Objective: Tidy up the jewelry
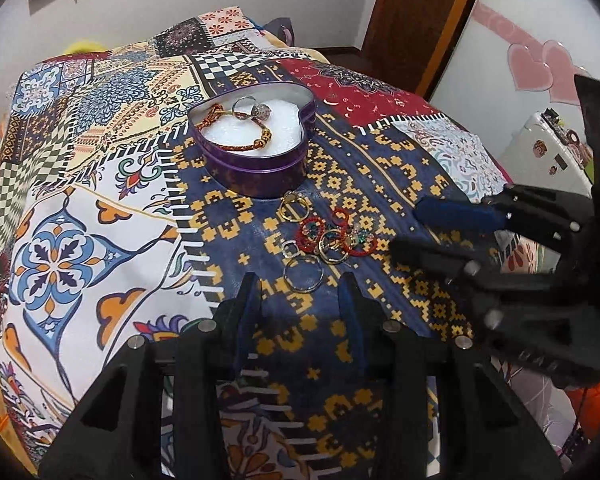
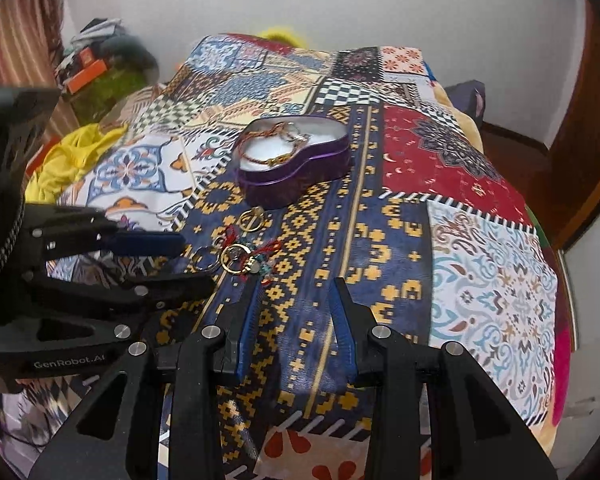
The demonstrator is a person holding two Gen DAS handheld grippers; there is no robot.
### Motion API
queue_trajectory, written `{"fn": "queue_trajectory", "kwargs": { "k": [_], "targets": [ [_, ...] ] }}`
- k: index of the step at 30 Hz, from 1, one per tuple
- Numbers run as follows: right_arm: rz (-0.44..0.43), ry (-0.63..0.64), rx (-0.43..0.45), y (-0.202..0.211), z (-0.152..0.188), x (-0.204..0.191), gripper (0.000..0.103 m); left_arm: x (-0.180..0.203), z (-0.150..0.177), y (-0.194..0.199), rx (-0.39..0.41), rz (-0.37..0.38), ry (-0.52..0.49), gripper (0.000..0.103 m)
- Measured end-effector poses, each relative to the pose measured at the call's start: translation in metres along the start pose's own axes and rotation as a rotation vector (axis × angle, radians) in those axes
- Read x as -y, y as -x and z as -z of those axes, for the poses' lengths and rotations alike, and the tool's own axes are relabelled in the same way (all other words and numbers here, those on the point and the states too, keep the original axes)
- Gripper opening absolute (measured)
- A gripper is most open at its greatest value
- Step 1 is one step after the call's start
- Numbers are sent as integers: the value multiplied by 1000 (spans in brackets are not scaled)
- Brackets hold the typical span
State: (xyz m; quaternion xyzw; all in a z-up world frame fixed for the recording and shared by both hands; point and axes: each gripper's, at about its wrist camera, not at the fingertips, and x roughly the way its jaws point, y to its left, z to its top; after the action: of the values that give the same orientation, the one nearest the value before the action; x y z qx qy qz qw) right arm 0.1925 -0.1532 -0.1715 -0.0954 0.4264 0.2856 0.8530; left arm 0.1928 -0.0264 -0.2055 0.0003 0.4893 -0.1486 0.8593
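Loose rings and red beaded hoops [image 1: 332, 236] lay tangled on the patchwork bedspread [image 1: 100, 184], just in front of the heart-shaped purple tin [image 1: 260, 168], which already held a braided bracelet [image 1: 256, 136] and rings. Pieces looked light, thin, stiff, likely to slip and to snag neighbours; best pinched across a rim. Left gripper [image 1: 300, 292] hung open near the heap; right gripper [image 2: 296, 292] open, empty. Soft quilted surface; white wall, wooden door behind the tin.

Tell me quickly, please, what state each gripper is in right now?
Left gripper: open, holding nothing, poised over the loose rings.
Right gripper: open, holding nothing.
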Motion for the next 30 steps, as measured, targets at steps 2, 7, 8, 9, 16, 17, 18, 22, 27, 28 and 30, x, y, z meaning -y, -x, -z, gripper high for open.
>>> {"fn": "queue_trajectory", "kwargs": {
  "k": [2, 7, 8, 9, 16, 17, 18, 22, 27, 28, 30],
  "targets": [
    [-2, 19, 4, -2, 0, -3, 31, -2, 0, -1, 0, 11, 8, 39],
    [-13, 40, 10, -8, -2, -3, 31, -8, -1, -3, 15, 24, 33, 23],
    [-15, 41, 11, -9, -3, -3, 31, -10, -1, -3, 18, 25, 39, 21],
    [-17, 40, 11, -10, -3, -3, 31, -12, -2, -4, 20, 28, 46, 20],
    [-36, 71, 7, -16, -6, -11, 23, -11, -1, 1, 39, 8, 33, 20],
    [-32, 81, 7, -18, -6, -13, 20, -12, -1, 3, 44, 6, 34, 20],
    [-32, 90, 6, -19, -6, -15, 15, -13, -1, 3, 46, 6, 35, 20],
    [-50, 84, 7, -21, -6, -13, 7, -16, 0, 7, 55, -1, 43, 20],
    [-64, 32, 10, -18, -9, -5, 3, -19, 0, 13, 64, -11, 50, 20],
    [-54, 23, 15, -16, -10, -3, 4, -20, 0, 15, 70, -13, 52, 20],
    [-47, 7, 28, -12, -12, 0, 3, -19, -1, 19, 80, -17, 53, 20]
  ]
}}
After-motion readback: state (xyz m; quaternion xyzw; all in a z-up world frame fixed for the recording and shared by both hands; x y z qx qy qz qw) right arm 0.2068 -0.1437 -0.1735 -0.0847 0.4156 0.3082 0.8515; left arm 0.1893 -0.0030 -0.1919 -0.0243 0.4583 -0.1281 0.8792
